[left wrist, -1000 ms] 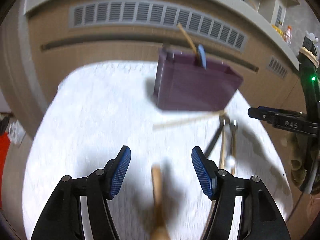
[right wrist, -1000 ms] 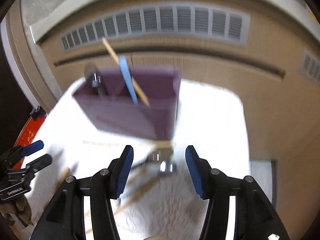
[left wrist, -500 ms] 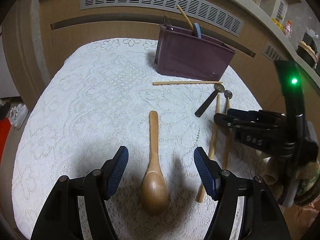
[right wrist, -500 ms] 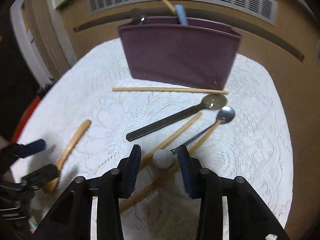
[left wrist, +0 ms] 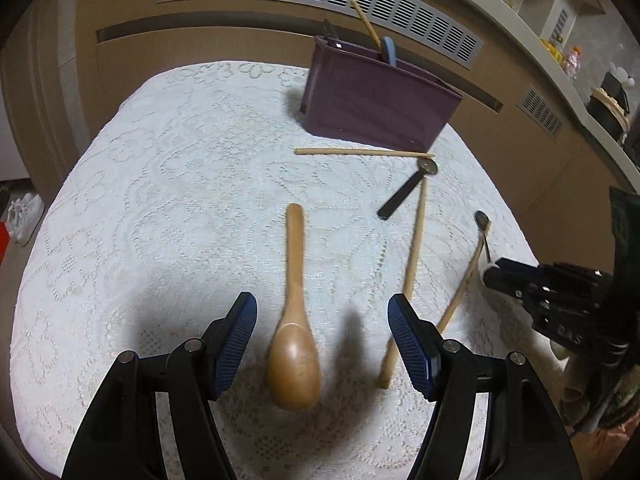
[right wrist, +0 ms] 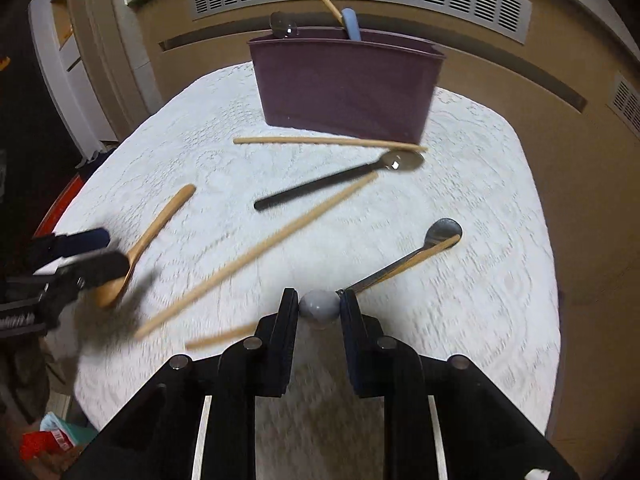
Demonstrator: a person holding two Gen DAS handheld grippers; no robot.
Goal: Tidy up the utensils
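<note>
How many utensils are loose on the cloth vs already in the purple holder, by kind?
On the cloth:
Chopsticks: 3
Wooden spoon: 1
Black-handled spoon: 1
Ball-handled metal spoon: 1, ball between the closing right gripper pads

In the purple holder:
Chopstick: 1
Blue handle: 1
Metal spoon: 1

Total: 9 visible

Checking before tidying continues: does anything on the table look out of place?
Yes. A wooden spoon, three chopsticks and two metal spoons lie scattered at odd angles on the lace cloth, outside the purple holder.
</note>
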